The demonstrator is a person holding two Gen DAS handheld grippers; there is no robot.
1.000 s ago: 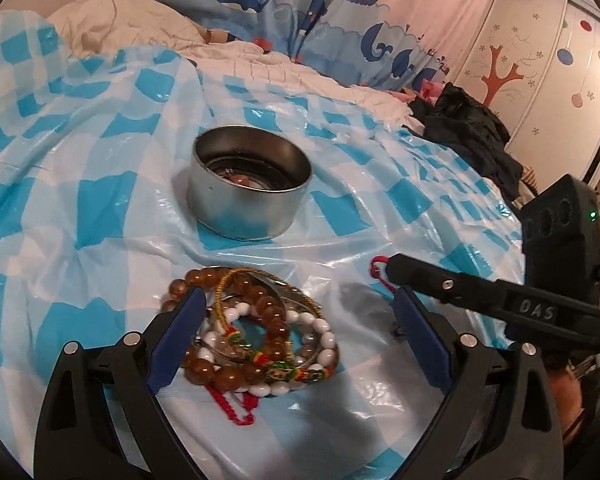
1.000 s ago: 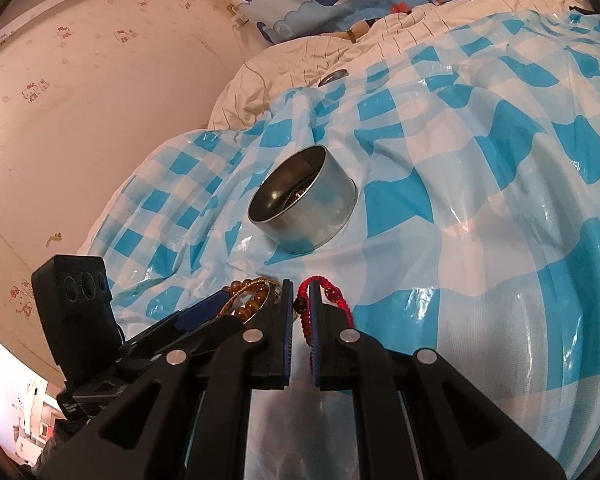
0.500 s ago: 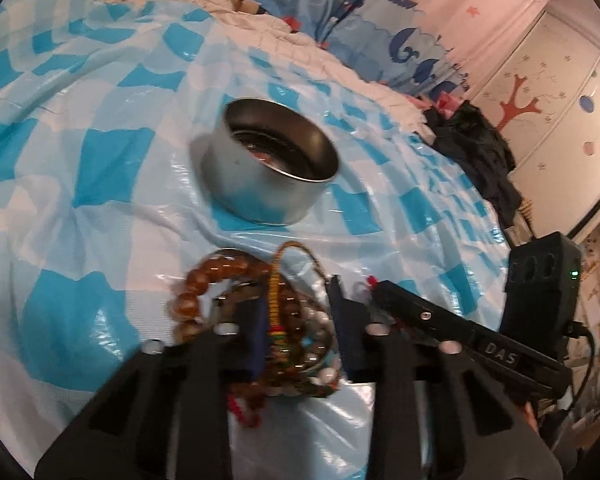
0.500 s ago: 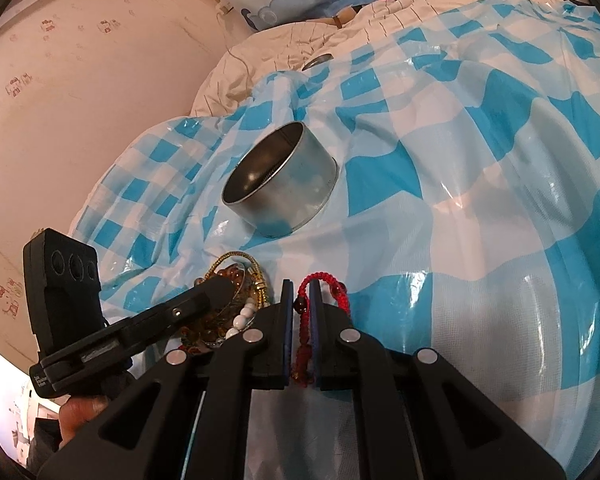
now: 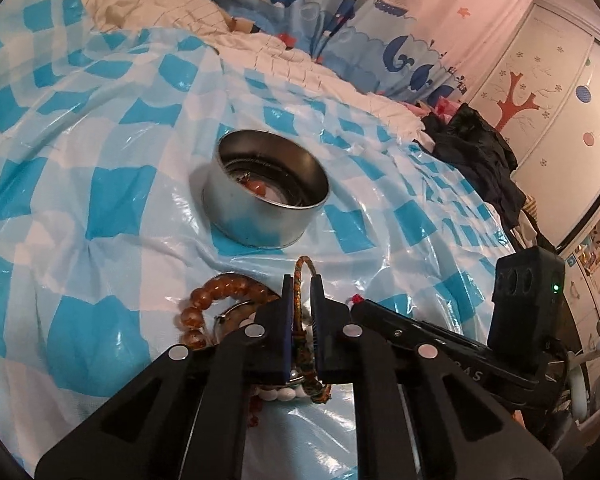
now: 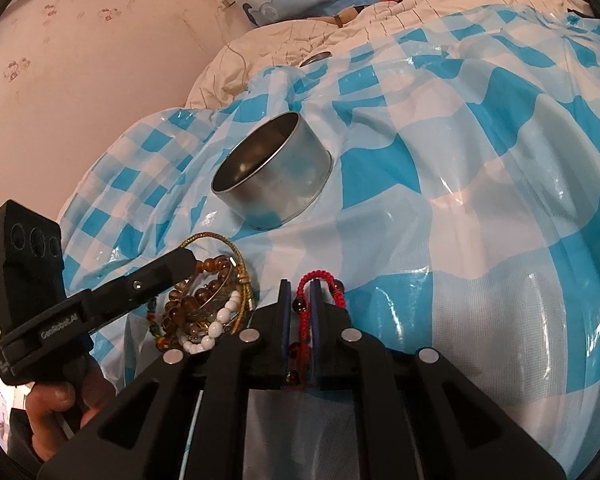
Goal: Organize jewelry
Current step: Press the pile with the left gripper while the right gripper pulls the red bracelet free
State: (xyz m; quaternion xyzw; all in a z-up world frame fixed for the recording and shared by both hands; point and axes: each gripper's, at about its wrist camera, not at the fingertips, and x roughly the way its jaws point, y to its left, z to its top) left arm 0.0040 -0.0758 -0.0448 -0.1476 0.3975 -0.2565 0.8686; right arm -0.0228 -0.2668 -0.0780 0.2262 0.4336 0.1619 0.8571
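Jewelry, mixed lot: a heap of bracelets [image 6: 208, 312] lying on the blue-and-white checked plastic sheet [image 6: 480, 208] over a bed, just in front of a round, shallow metal tin [image 5: 266, 196], near it but not touching.

Item one: thin woven cord bracelet, olive with coloured flecks [image 5: 300, 276]. The left gripper [image 5: 300, 304] has its jaws closing on this cord, which stands up as a loop between them. The amber-brown bead strand [image 5: 216, 292] and the white bead strand [image 6: 216, 324] lie alongside in the same heap.

Item two: red braided string bracelet with dark beads [image 6: 314, 280]. The right gripper [image 6: 300, 300] has the string between its narrow jaws, which are opening slightly.

Receptacle: the tin, open-topped, with something reddish already inside; details unclear.

Handling note, as judgement: the cords look tangled among the bead strands, so a slow, straight lift seems wise, letting the neighbours slip off before carrying over the tin's rim. The right side's hold on the red string appears light; firming it up before moving would be prudent. The slick sheet may drag along.
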